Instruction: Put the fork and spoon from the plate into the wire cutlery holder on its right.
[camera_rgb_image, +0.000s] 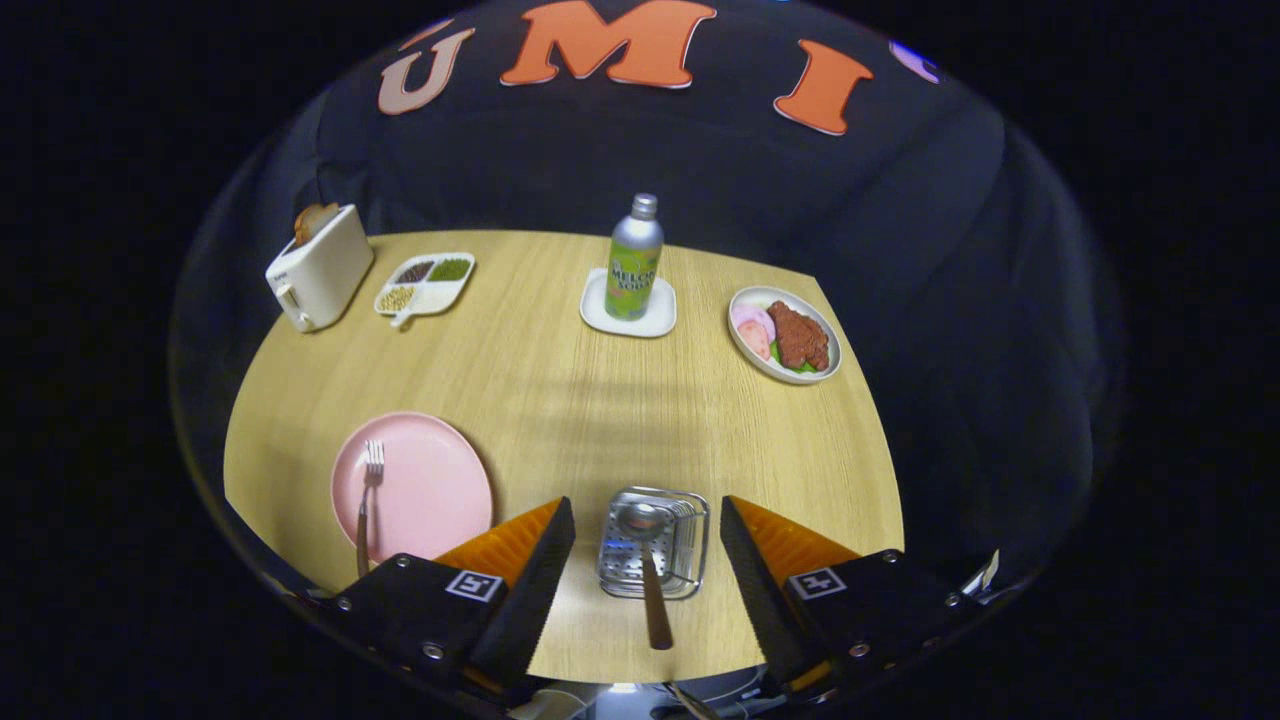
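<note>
From the gripper view, a pale wood-grain table (560, 400) with a rounded front edge carries everything. The gripper (648, 560) hangs above its near edge with the two fingers spread wide apart, gripping nothing; their inner faces are ridged. Between them sits the wire cutlery holder (655, 540), a small squarish basket of shiny metal rods with a perforated base. The spoon (648, 575) lies in it, its glossy metal bowl inside the basket and its slim handle slanting out over the near rim toward the gripper, touching neither finger.

To the left of the holder, just beyond the left finger, is a round, smooth pink plate (425, 490). The fork (367, 500) rests on the plate's left part, tines pointing away and the thin metal handle running back over the near rim.

Farther off stand a boxy cream toaster (318, 268) with a slice of bread in it, a divided white tray (425, 283) of beans and grains, a slender metallic bottle (634, 262) upright on a square white coaster (629, 308), and a round dish of food (785, 335).
</note>
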